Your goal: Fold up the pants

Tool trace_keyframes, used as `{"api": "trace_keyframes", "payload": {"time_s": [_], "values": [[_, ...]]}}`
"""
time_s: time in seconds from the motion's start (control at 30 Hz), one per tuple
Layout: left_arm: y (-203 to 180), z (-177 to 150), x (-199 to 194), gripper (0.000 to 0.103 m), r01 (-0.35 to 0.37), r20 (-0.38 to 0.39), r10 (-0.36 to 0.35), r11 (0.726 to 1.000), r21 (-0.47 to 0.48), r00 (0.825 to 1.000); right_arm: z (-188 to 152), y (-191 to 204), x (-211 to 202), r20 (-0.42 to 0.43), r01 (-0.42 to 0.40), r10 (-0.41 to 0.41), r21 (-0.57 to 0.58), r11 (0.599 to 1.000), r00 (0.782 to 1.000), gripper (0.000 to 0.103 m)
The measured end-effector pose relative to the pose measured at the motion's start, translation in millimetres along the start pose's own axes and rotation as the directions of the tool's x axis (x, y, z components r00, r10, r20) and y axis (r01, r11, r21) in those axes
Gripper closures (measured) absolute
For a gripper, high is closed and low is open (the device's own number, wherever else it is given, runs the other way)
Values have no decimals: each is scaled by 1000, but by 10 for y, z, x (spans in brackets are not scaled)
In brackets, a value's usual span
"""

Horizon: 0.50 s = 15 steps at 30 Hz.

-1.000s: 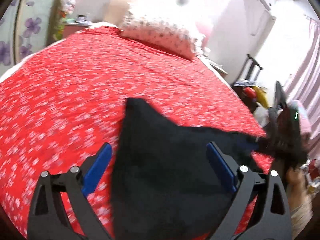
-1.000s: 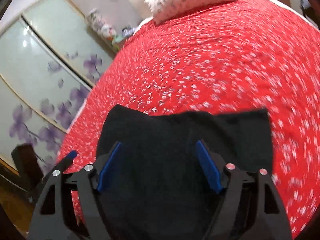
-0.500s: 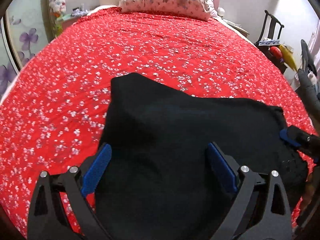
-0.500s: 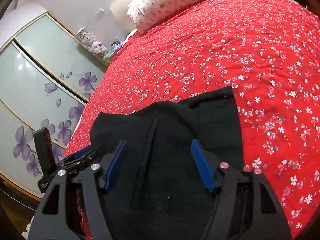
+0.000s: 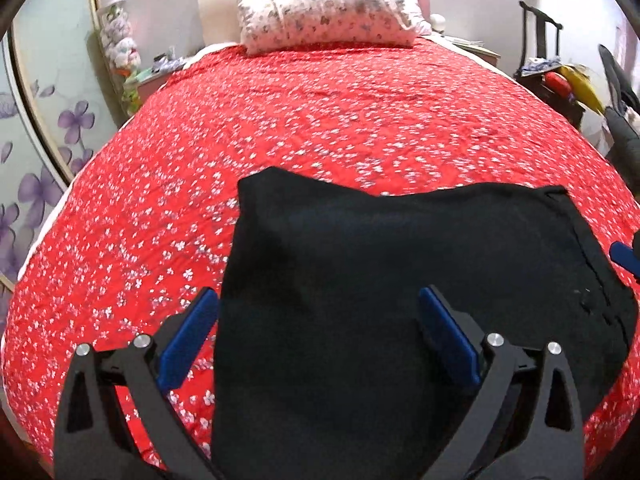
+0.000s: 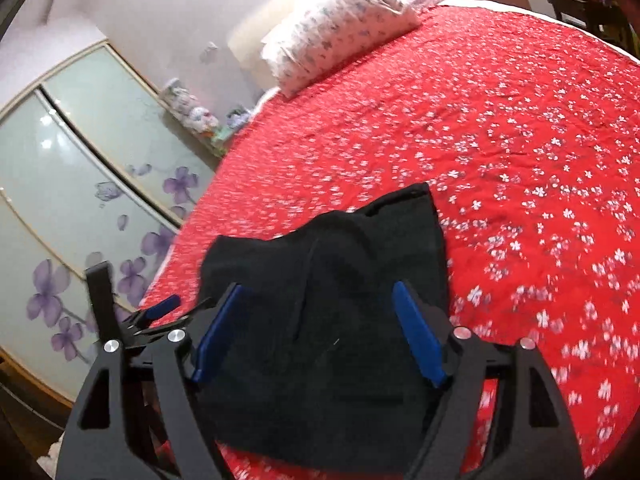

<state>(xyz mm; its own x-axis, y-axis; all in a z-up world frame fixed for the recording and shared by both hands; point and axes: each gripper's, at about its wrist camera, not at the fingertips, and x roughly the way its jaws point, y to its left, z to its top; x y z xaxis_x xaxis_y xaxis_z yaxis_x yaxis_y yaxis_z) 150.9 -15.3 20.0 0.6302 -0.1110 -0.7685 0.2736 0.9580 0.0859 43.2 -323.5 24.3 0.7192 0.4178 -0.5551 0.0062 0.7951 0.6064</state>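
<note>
The black pants [image 5: 384, 300] lie folded on the near part of a bed covered by a red spread with small white flowers [image 5: 320, 128], and a flowered pillow [image 5: 328, 16] rests at the far end. The left tool [image 5: 318, 340] hangs over the near edge of the pants with its blue-padded jaws standing wide apart, the dark cloth showing between them. At the right edge, just beside the pants, a blue tip of the right tool [image 5: 626, 258] pokes in.
</note>
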Motion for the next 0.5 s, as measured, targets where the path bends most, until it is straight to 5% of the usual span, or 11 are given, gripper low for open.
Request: {"api": "trace_keyframes", "payload": {"time_s": [0.27, 0.37, 0.5], "values": [[-203, -200, -1, 2, 15, -39, -13, 998, 54, 999, -310, -70, -77, -40, -108, 110, 33, 994, 993, 21], [-119, -316, 172, 2, 59, -94, -59, 998, -7, 994, -374, -194, -42, -18, -141, 142, 62, 988, 990, 21], [-18, -393, 133, 2, 96, -75, -99, 994, -53, 992, -380, -165, -123, -11, -170, 171, 66, 983, 985, 20]]}}
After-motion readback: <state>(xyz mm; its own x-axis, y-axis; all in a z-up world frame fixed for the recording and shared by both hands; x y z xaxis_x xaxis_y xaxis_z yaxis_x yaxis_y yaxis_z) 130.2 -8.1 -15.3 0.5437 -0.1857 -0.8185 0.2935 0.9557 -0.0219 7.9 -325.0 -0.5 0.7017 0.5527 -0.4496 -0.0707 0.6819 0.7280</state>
